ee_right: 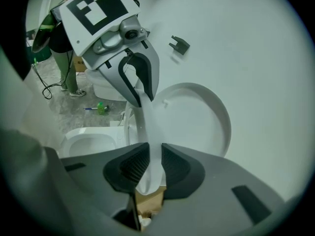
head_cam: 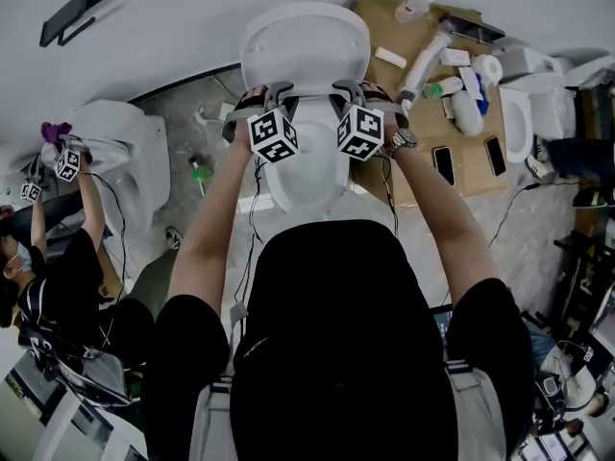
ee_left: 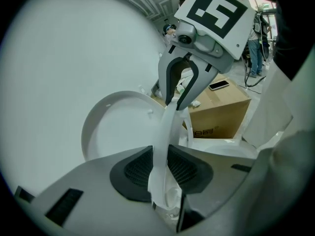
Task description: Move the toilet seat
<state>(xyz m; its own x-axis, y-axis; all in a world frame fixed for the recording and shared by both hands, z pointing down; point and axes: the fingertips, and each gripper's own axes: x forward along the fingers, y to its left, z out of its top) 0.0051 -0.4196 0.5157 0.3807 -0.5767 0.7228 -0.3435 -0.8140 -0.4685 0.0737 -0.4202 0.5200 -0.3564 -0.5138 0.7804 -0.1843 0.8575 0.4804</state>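
In the head view a white toilet stands against the wall, its lid raised. The thin white seat ring is held up between both grippers. My left gripper is shut on the ring's left part and my right gripper on its right part. The left gripper view shows the ring edge-on, pressed between the black pads of the left gripper, with the right gripper clamped farther along. In the right gripper view the ring runs from the right gripper to the left gripper.
A cardboard box with bottles and phones on it stands right of the toilet. Another toilet is at the left, where a second person works, and a third toilet is at the far right. A green bottle lies on the floor.
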